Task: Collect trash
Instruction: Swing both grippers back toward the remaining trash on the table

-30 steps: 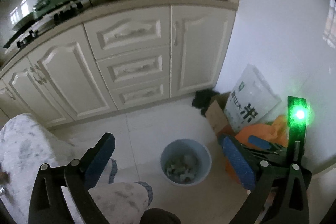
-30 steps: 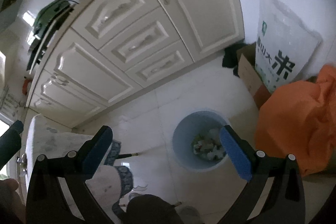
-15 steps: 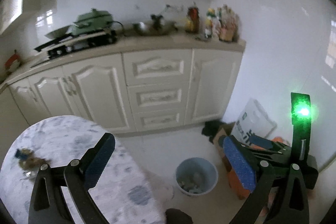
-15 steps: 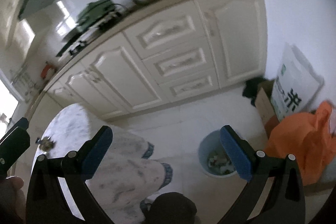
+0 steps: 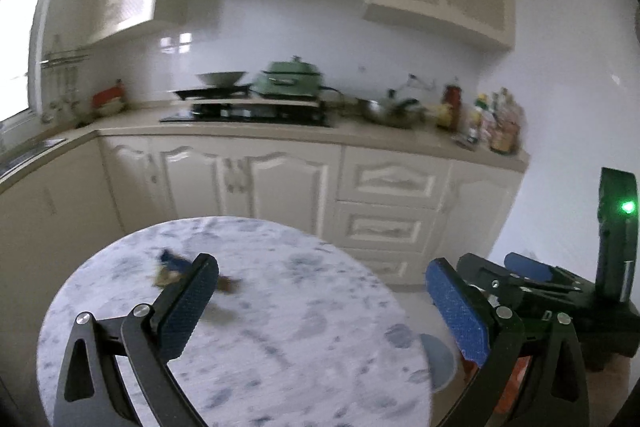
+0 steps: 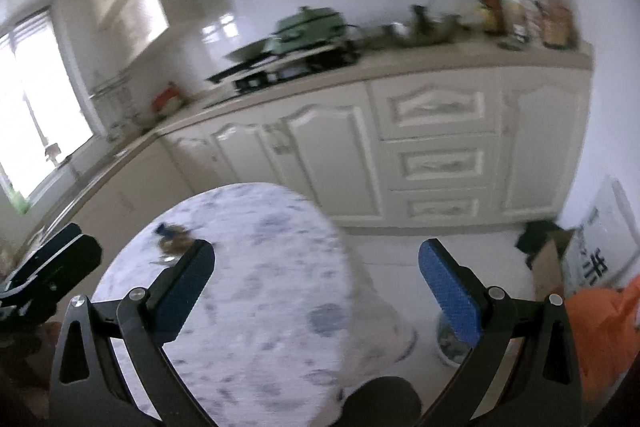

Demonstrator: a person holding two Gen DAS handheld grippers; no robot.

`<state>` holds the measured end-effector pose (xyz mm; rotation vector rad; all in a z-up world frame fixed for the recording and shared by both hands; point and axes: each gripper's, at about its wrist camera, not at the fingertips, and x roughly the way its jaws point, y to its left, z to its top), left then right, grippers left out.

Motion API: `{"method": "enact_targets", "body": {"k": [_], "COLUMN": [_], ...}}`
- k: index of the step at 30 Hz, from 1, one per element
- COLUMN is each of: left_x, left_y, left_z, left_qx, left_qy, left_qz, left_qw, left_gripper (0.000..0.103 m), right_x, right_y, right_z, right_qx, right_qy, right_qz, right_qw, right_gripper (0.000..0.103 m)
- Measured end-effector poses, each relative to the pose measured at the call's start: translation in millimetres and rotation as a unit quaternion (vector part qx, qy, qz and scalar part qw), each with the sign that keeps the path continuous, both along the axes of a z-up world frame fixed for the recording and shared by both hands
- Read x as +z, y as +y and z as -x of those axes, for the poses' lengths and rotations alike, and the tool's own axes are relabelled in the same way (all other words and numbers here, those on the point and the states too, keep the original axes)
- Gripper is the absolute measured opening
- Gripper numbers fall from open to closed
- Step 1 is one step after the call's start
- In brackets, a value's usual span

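A small heap of trash (image 5: 172, 269), blue and brown scraps, lies on the far left part of the round marble-patterned table (image 5: 304, 331); it also shows in the right wrist view (image 6: 174, 241). A light blue waste bin (image 5: 438, 361) stands on the floor right of the table, mostly hidden; in the right wrist view the bin (image 6: 450, 341) holds scraps. My left gripper (image 5: 322, 307) is open and empty above the table. My right gripper (image 6: 316, 291) is open and empty over the table's right edge.
White kitchen cabinets (image 5: 384, 195) with a counter, stove and bottles run behind the table. An orange bag (image 6: 604, 323), a cardboard box (image 6: 548, 267) and a white sack (image 6: 604, 247) sit on the floor at the right wall.
Both grippers have swung up and left from over the bin on the floor to over the table; the trash heap has come into view. Both stayed open.
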<state>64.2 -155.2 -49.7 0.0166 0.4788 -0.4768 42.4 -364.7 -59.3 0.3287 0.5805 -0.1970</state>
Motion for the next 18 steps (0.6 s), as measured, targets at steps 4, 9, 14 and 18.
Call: {"method": "enact_targets", "body": {"k": [4,9,14,18], "left_x": [-6.7,-14.7,-24.5,-28.4], "left_y": [41.3,74.6,96.4,98.2], "left_z": [25.9,41.9,38.8,25.3], "left_qx": [0.043,0.089,0.117,0.122], "left_qy": [-0.006,-0.003,0.026,0.044], "left_qz": [0.006,0.003,-0.011,-0.024], "left_qw": [0.9990,0.9961,0.9927,0.9912], "left_gripper": [0.102,0.102,0.102,0.102], "right_x": [6.2,12.8,13.2,9.7], "right_y": [38.2,80.1,106.0,119.5], "right_z": [-10.4,-26.9,-46.4,-71.6], "right_qx": [0.035,0.075,0.104,0.123], "right_qy": [-0.003,-0.002,0.006,0.022], "right_qz": [0.016,0.037,0.041,0.044], "right_qw": [0.999,0.996,0.994,0.991], "right_gripper": [0.103,0.103,0.103,0.103]}}
